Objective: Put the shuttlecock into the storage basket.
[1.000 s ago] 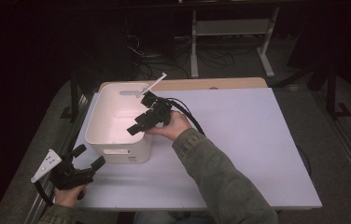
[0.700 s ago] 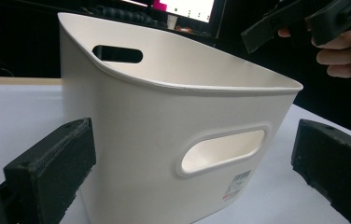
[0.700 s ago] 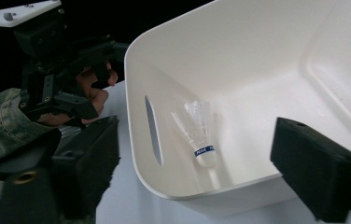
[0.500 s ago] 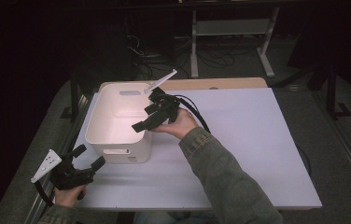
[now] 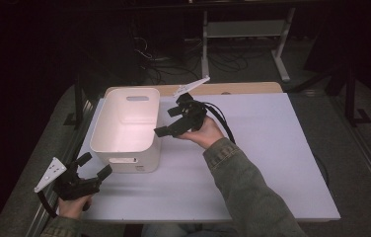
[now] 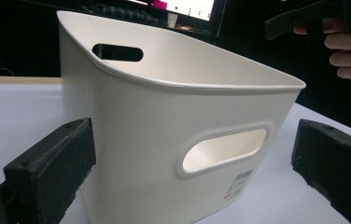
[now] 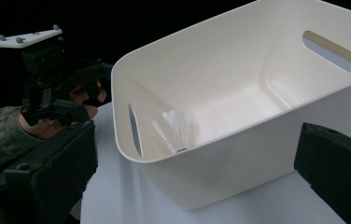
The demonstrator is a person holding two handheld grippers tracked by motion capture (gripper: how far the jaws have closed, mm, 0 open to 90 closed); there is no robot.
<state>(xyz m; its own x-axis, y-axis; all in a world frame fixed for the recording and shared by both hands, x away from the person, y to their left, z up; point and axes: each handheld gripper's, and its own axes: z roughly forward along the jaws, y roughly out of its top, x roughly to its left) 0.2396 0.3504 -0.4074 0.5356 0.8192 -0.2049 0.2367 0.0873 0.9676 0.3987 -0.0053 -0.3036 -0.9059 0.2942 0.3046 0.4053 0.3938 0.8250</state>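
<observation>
Shuttlecock point(image 7: 176, 130), pale and see-through, lies inside the white bin point(image 5: 124, 148), against the inner wall near the handle slot on the side that faces the left gripper; the right gripper view shows it on the bin's floor. The bin stands on the white counter point(image 5: 272, 163) toward its left. My right gripper point(image 5: 171, 121) hangs just beside the bin's right rim, its fingers point(image 5: 164, 131) spread wide with nothing between them; they have just been opening, so I judge the drop done. My left gripper point(image 5: 93, 166) sits low at the counter's near-left edge, fingers point(image 6: 52, 163) apart and empty, with the bin's near corner lined up between them but untouched.

To finish this well, I would draw the right gripper clear without clipping the rim, since a knock could shift the light bin. If the left one is to steady or take the bin, I would close on the wall squarely near the handle slot point(image 6: 222, 149).
</observation>
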